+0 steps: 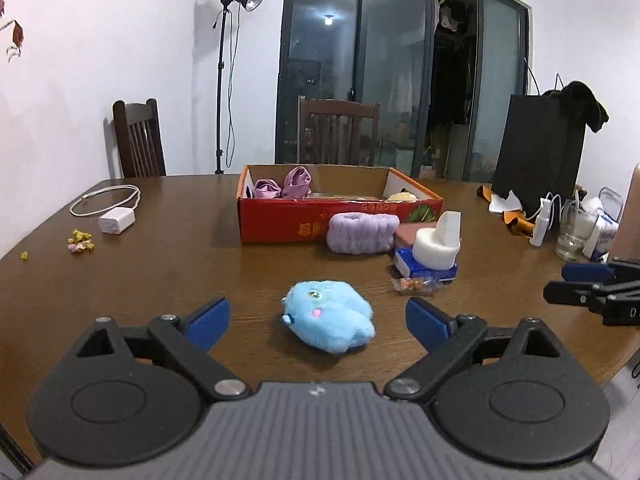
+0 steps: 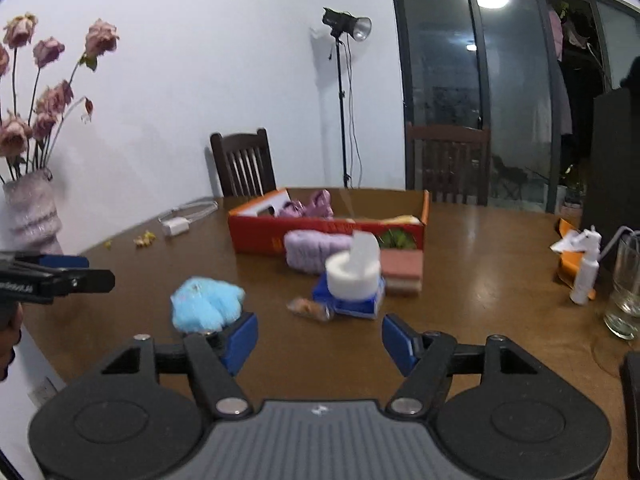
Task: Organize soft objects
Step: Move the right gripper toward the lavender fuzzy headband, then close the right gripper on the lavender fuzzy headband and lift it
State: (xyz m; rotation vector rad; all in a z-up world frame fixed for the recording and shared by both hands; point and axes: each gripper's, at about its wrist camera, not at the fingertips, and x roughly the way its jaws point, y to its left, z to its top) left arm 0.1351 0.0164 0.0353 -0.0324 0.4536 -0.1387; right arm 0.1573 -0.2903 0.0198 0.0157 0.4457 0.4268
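1. At the far left of the wooden table (image 1: 160, 264) lie a white charger with its coiled cable (image 1: 117, 222) and a few scattered crumbs, all well away from the work.
2. The left gripper (image 1: 318, 316) is spread wide and holds nothing. The blue plush toy (image 1: 330, 314) lies on the table directly ahead of it, framed by the two blue pads and touching neither. Its long axis runs diagonally, from near the left pad away toward the right.
3. Behind it stands the red cardboard box (image 1: 300, 228), open-topped, with purple satin items (image 1: 286, 188) already inside.
4. Just in front of the box, toward the right, rests a lilac fluffy band (image 1: 362, 232), beside a white foam piece (image 1: 436, 248) stacked on a blue pack (image 1: 404, 266).
5. The right gripper (image 2: 318, 342) is also parted and empty. In its own view the plush toy sits off to its left, so the left hand is probably better placed to take the toy, while the right looks closer to the foam stack.
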